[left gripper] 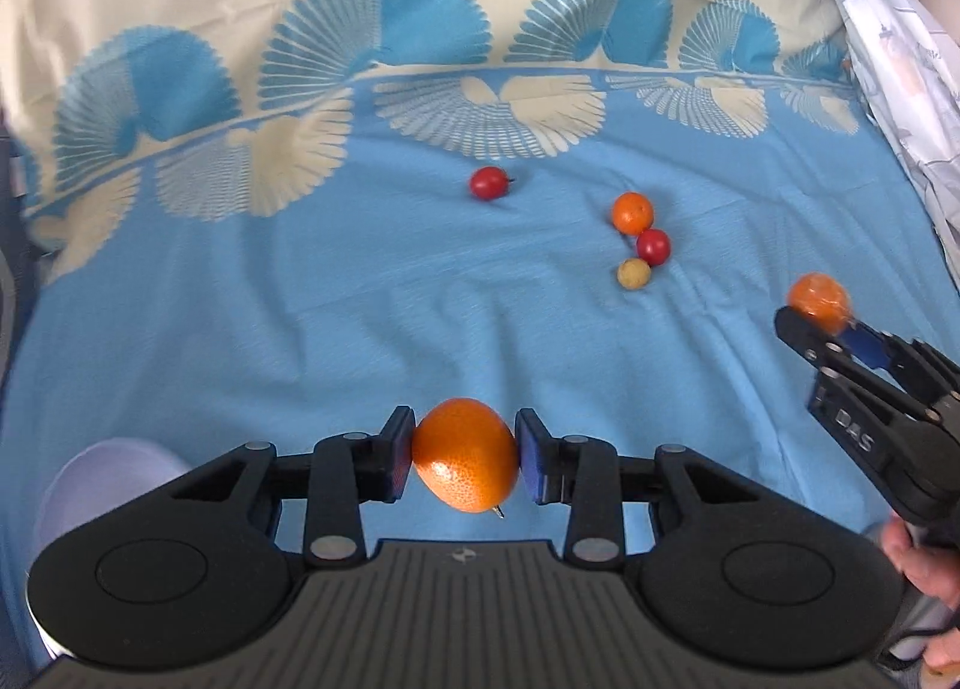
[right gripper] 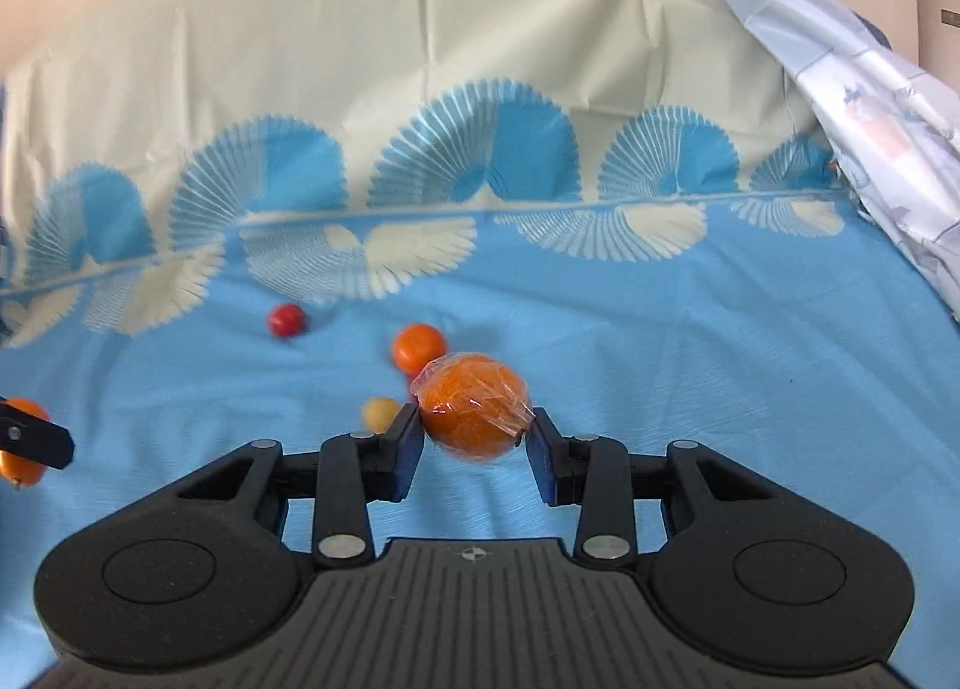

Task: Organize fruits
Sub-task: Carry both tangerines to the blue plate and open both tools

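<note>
A: What does the left hand-held gripper point(left gripper: 464, 458) have?

B: A bare orange point(left gripper: 465, 454), pinched between its two blue pads, which press against the fruit's sides. It hangs above the blue bedsheet point(left gripper: 300, 299), with a bit of stem poking out underneath.

A: And the right hand-held gripper point(right gripper: 474, 440)?

B: Closed about as far, on an orange wrapped in clear film point(right gripper: 474, 413). The fruit sits high between the fingertips, and the wrap bunches at both ends.

A: Where is the loose fruit?

B: On the sheet ahead: a red fruit point(left gripper: 490, 183) alone, then, well apart to its right, a small orange point(left gripper: 632, 212), a second red fruit point(left gripper: 653, 246) and a pale yellow one point(left gripper: 633, 273) bunched close.

A: Anything hard to see?

B: In the right wrist view the wrapped orange covers most of that second red fruit, and the loose fruit is blurred. The bare orange is cut off at that view's left edge, behind a black finger.
</note>
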Demonstrator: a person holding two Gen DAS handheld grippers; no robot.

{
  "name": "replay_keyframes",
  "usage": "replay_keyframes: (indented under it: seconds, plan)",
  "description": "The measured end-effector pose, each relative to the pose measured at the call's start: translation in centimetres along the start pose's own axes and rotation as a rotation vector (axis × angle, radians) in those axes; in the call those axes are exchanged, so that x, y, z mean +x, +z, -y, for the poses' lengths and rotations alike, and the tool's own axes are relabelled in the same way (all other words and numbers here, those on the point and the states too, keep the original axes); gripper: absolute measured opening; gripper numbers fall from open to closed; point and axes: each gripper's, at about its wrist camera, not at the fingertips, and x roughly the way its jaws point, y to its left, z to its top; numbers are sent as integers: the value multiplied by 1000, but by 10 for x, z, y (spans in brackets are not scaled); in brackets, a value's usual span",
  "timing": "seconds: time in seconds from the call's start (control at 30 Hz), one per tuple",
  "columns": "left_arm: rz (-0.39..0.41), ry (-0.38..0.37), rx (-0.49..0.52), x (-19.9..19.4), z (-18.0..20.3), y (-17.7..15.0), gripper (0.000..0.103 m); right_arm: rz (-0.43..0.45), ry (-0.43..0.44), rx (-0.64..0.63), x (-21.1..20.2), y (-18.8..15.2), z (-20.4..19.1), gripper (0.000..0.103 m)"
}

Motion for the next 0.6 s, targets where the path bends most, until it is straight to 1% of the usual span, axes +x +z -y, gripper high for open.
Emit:
replay_keyframes:
  seconds: [0.07, 0.13, 0.27, 0.43, 0.6]
  plan:
    - [-11, 42, -15, -26, -9, -14, 40, 5, 46, 3, -38, 1, -9, 39]
    - [-29, 60, -48, -51, -21, -29, 40, -4, 112, 6, -73, 2, -19, 39]
    - [-13, 115, -95, -99, -47, -65, 40, -24, 246, 1, -139, 4, -45, 39]
    - [22, 171, -141, -150, -74, -107, 40, -40, 349, -7, -198, 5, -80, 39]
    - [58, 205, -187, -187, -92, -146, 40, -17, 436, -75, -249, -1, -113, 39]
